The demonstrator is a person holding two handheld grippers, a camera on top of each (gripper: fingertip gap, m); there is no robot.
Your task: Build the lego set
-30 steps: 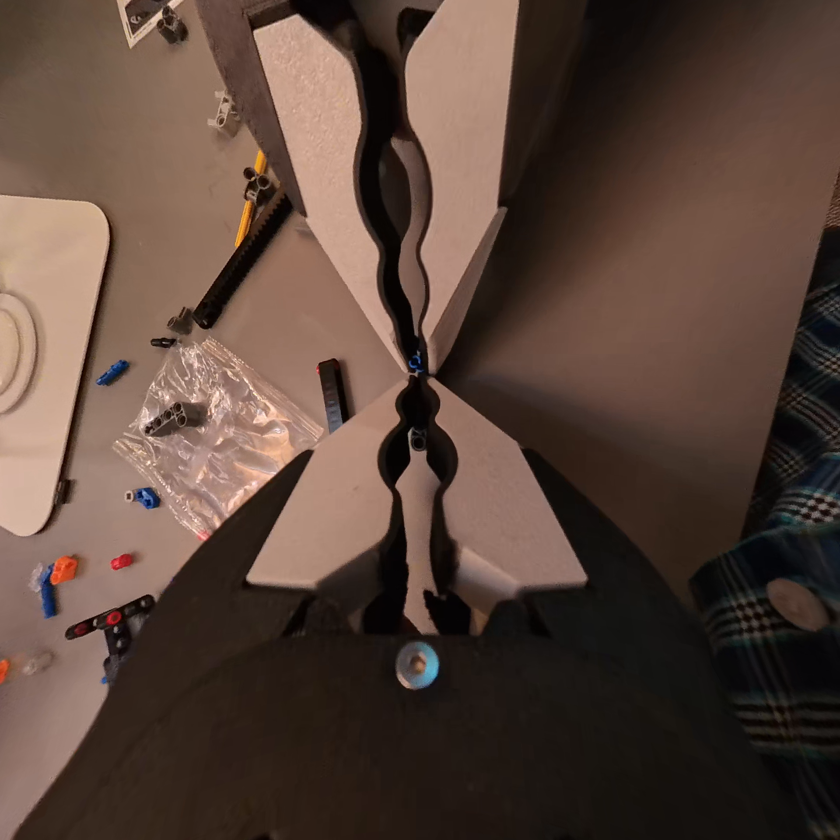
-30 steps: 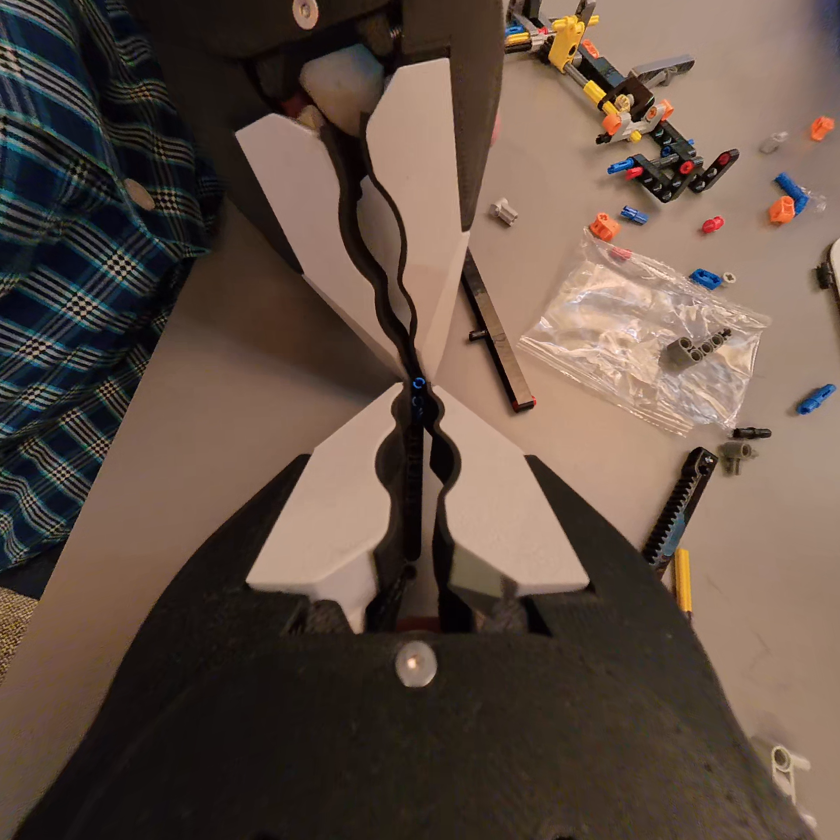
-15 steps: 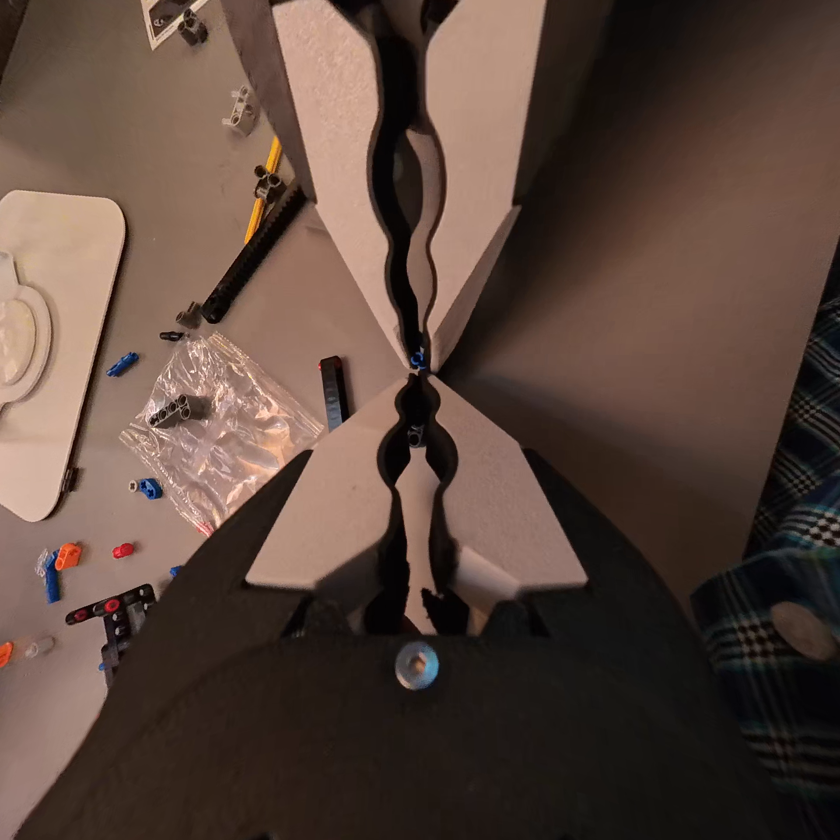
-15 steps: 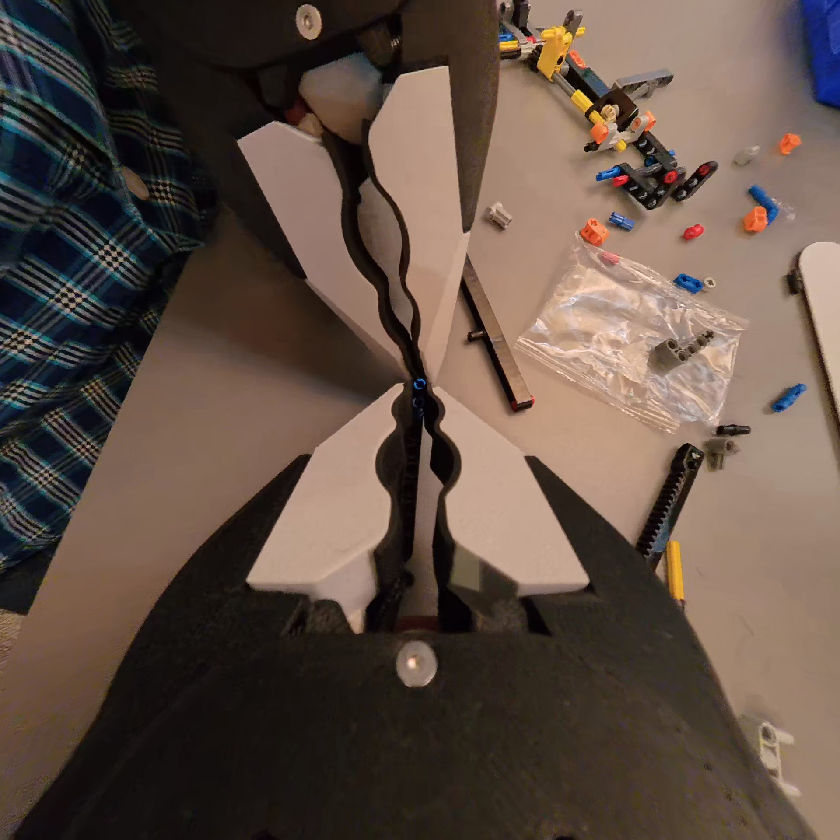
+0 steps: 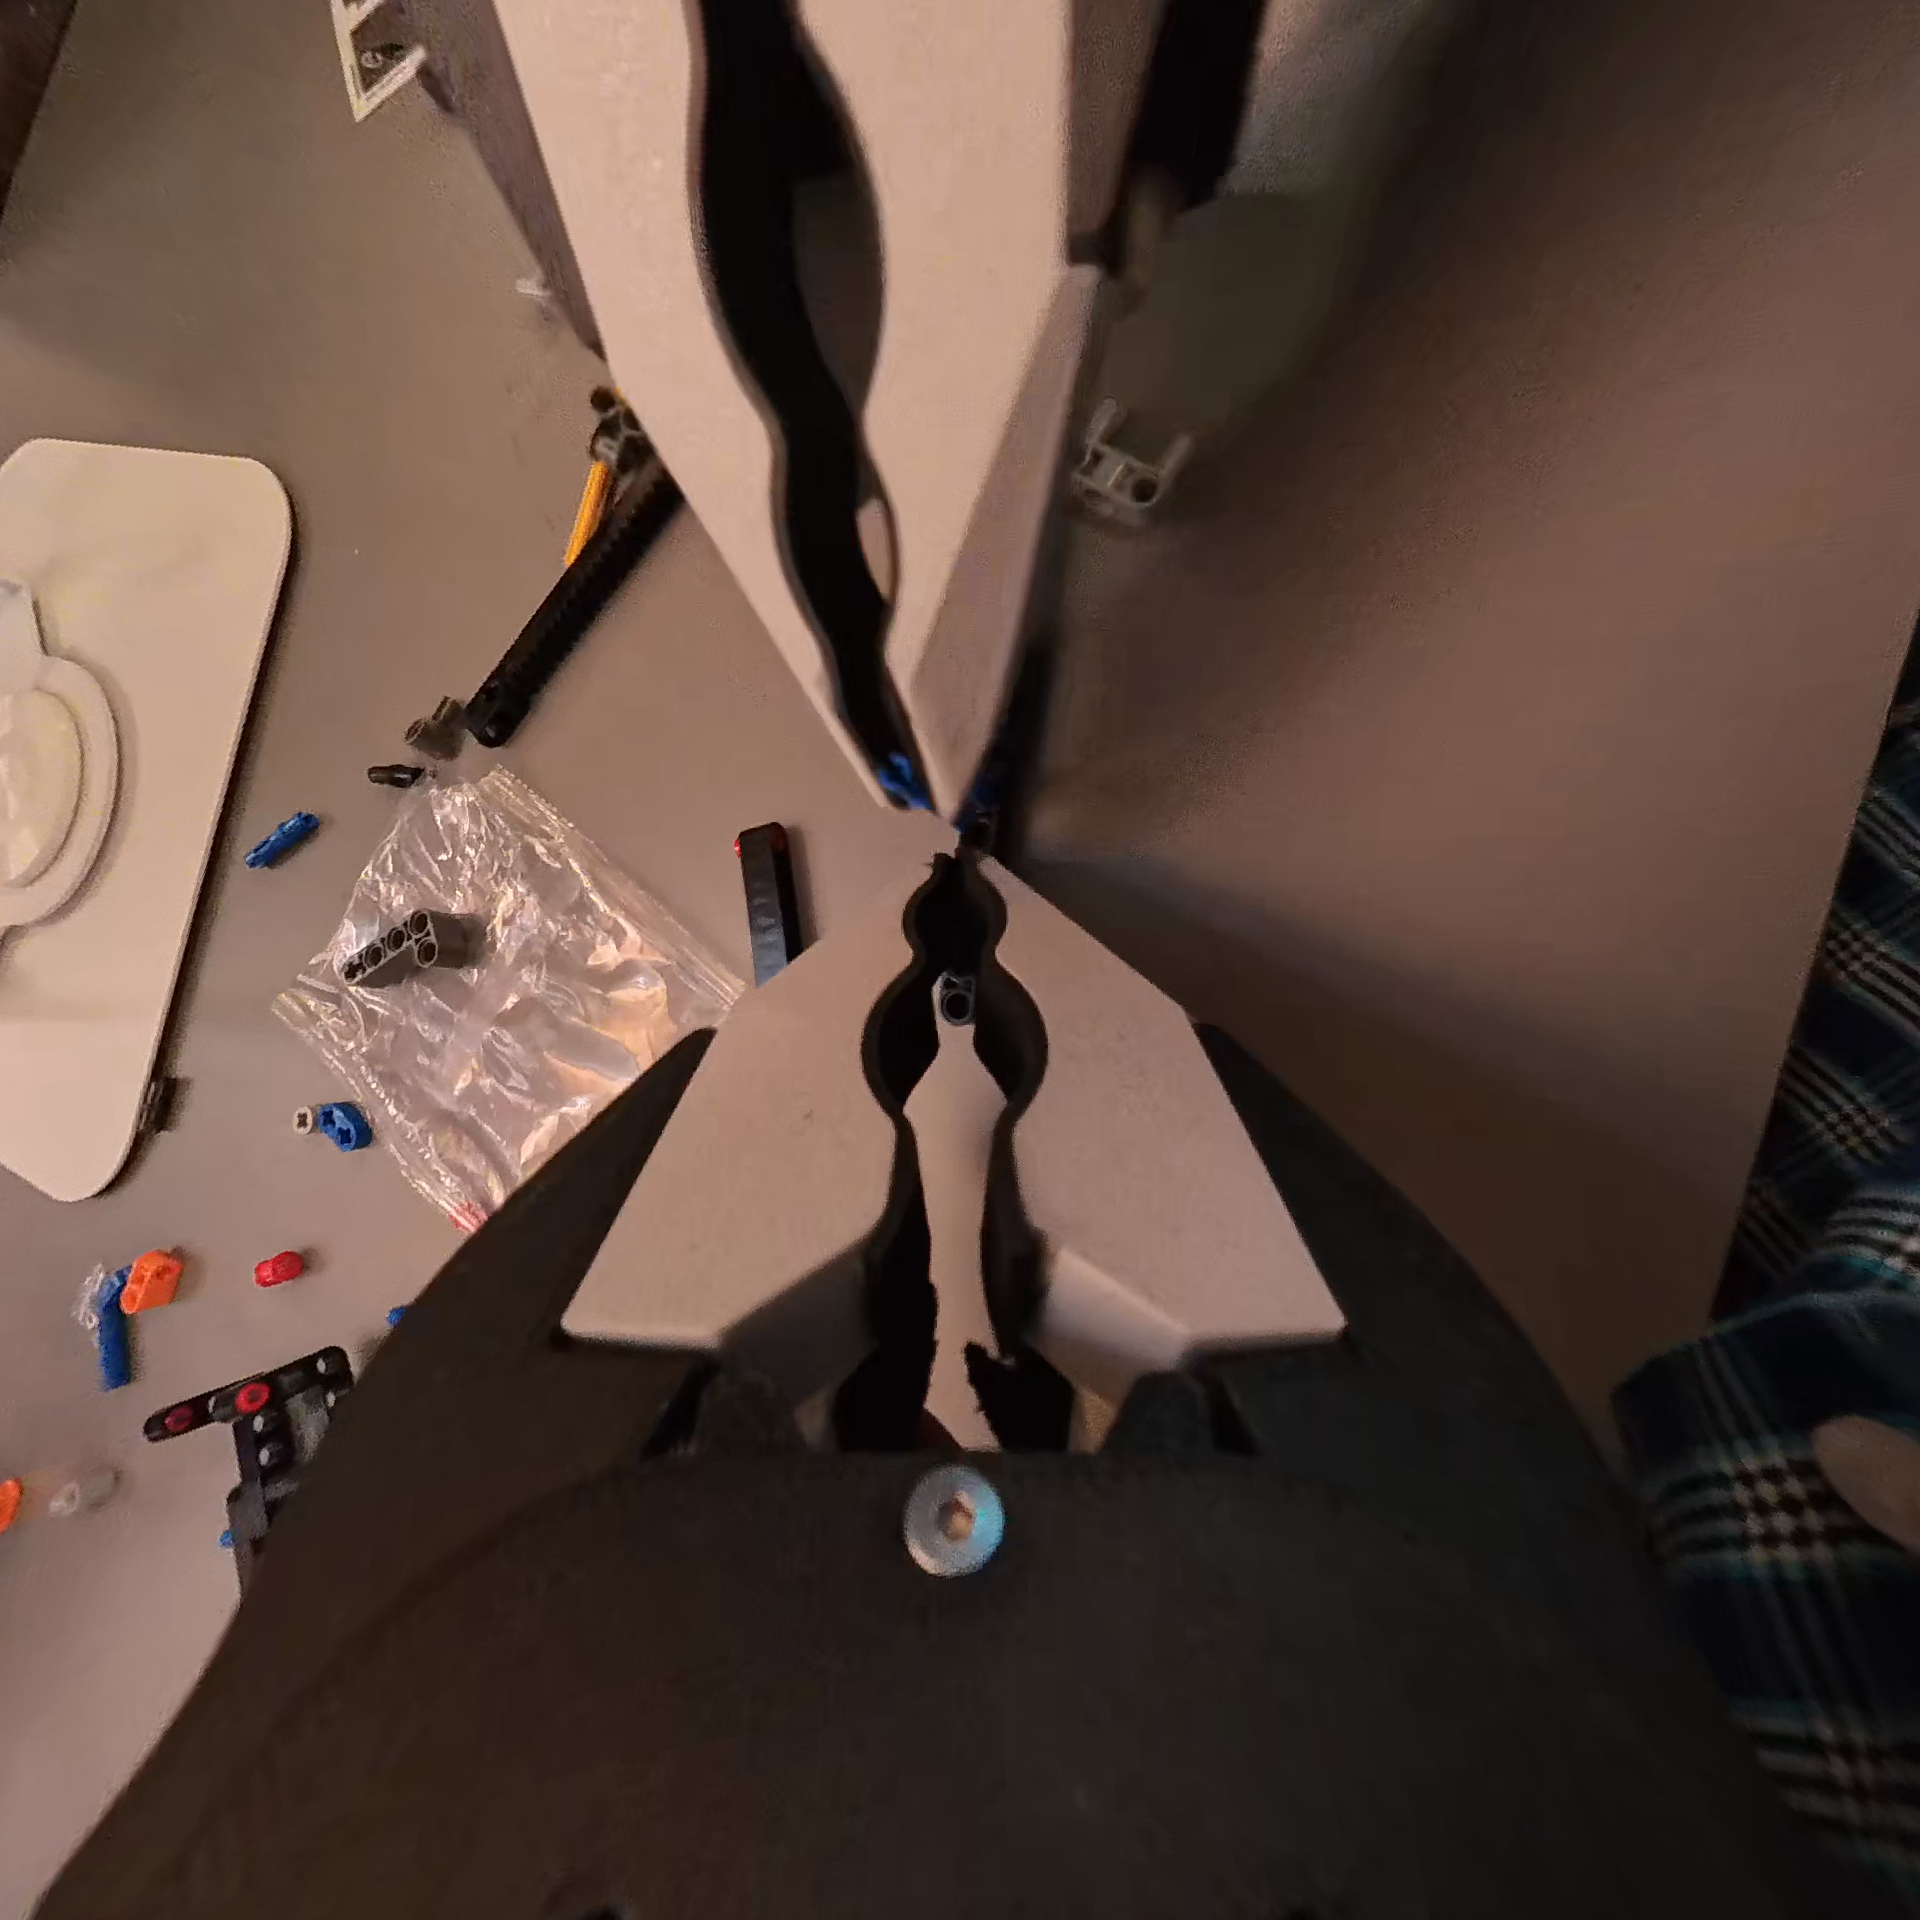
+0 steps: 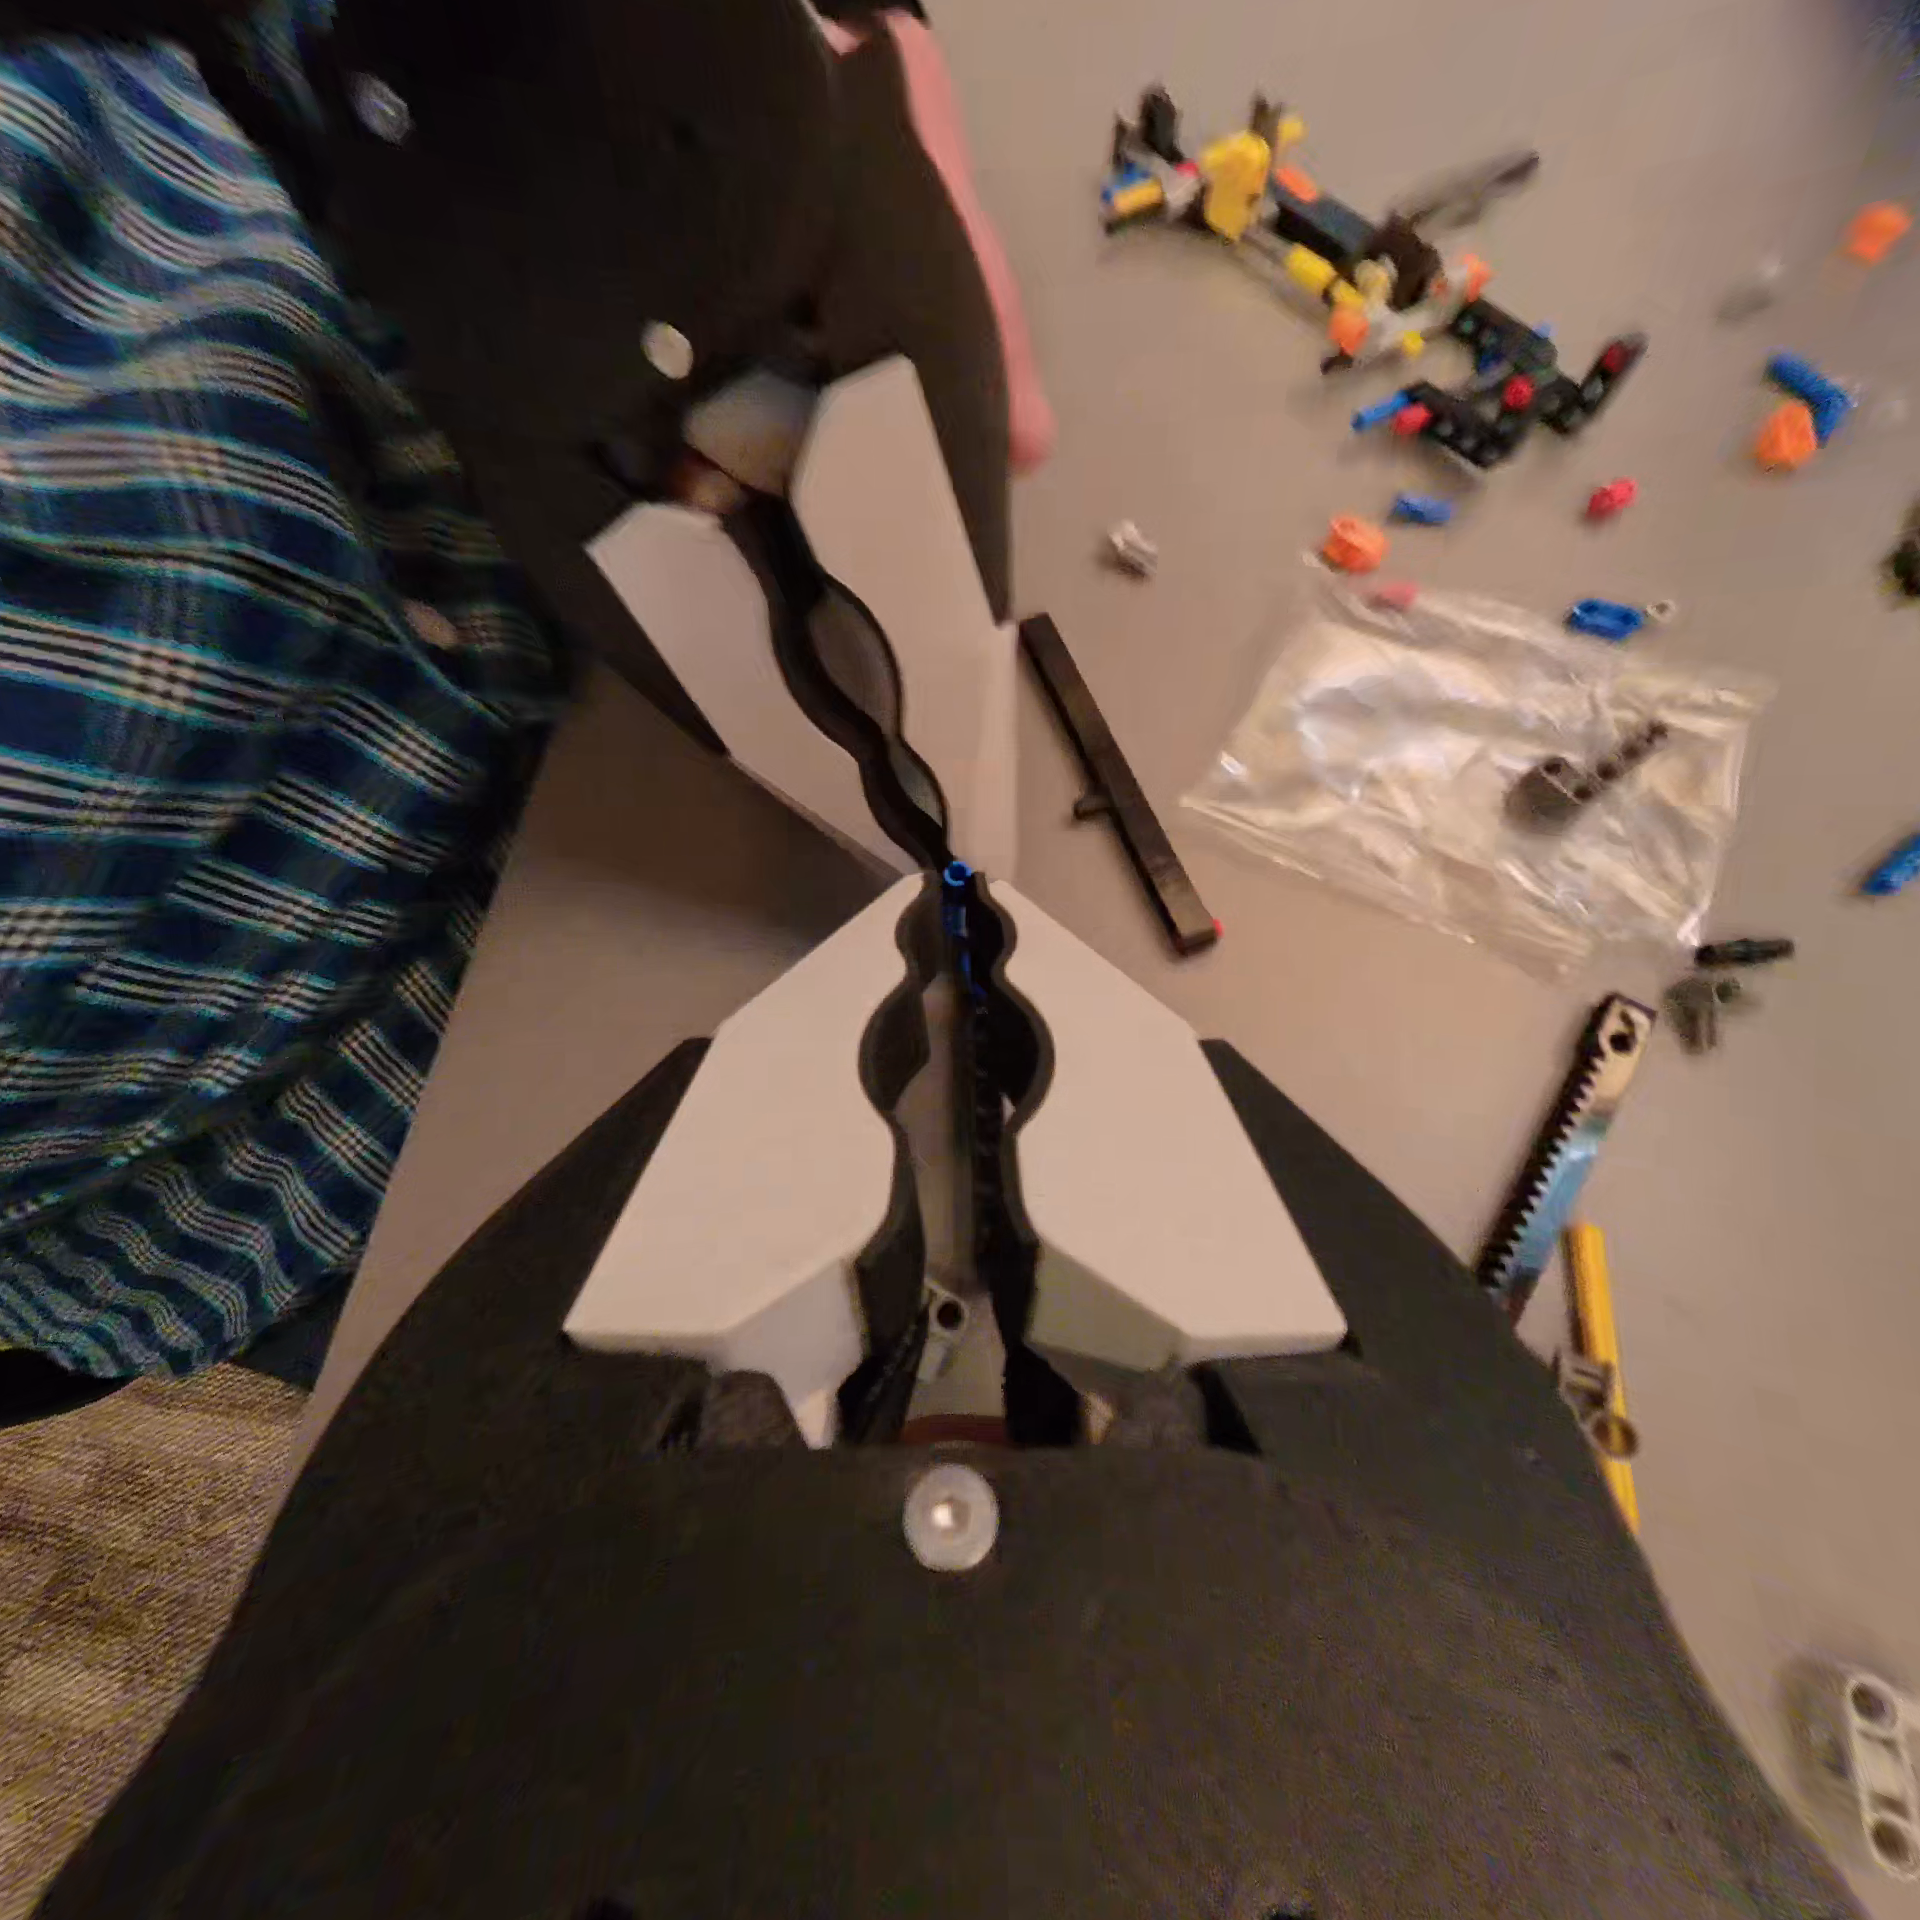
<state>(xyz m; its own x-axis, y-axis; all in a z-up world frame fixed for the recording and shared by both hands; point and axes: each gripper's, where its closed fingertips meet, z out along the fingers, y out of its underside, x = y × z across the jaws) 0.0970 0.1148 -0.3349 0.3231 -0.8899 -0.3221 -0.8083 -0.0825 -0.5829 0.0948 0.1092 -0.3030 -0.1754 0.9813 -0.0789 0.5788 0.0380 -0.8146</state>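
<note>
Right wrist view: right tool [image 6: 961, 883] pinching black beam [image 6: 982, 1091], blue-tipped; left tool [image 5: 951, 847] pressed together.

Matt foam, glossy plastic, woven cloth

The clear bag [image 6: 1475, 769] is crinkled, shiny film; the table [image 6: 1247, 1091] smooth and matt; the plaid shirt [image 6: 208, 727] soft woven cloth.

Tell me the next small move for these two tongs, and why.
Probably press the two tips straight together. The right tongs are shut on a black beam with a blue pin at its end, meeting the left tongs, shut on a small grey connector. The tips nearly touch, so the pin looks unseated.
</note>
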